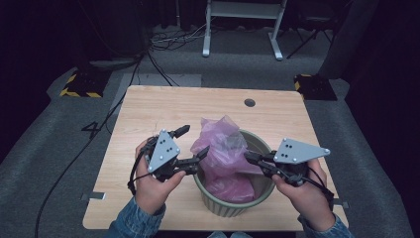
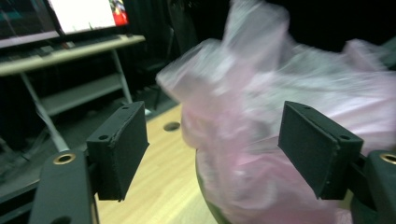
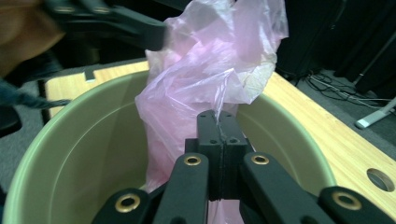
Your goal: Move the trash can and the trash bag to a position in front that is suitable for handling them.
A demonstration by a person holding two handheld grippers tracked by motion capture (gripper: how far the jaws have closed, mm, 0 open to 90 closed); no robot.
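Observation:
A crumpled pink plastic bag (image 1: 225,153) sits partly inside a pale green ribbed bin (image 1: 261,144) at the table's front middle, with its top sticking up above the rim. My left gripper (image 1: 192,142) is at the bag's left side, open, one jaw touching the film. In the left gripper view its pads (image 2: 119,149) stand wide apart with the blurred bag (image 2: 261,116) ahead of them. My right gripper (image 1: 249,157) reaches over the bin's right rim. Its pads (image 3: 219,140) are shut on a fold of the bag (image 3: 210,65) above the bin's inside wall (image 3: 79,158).
The wooden table (image 1: 148,109) has a round hole (image 1: 249,102) near its far edge. Behind it stand a white desk frame (image 1: 242,25), floor cables (image 1: 163,42) and two yellow-and-black striped blocks (image 1: 81,84). A lit monitor (image 2: 84,14) stands on a desk.

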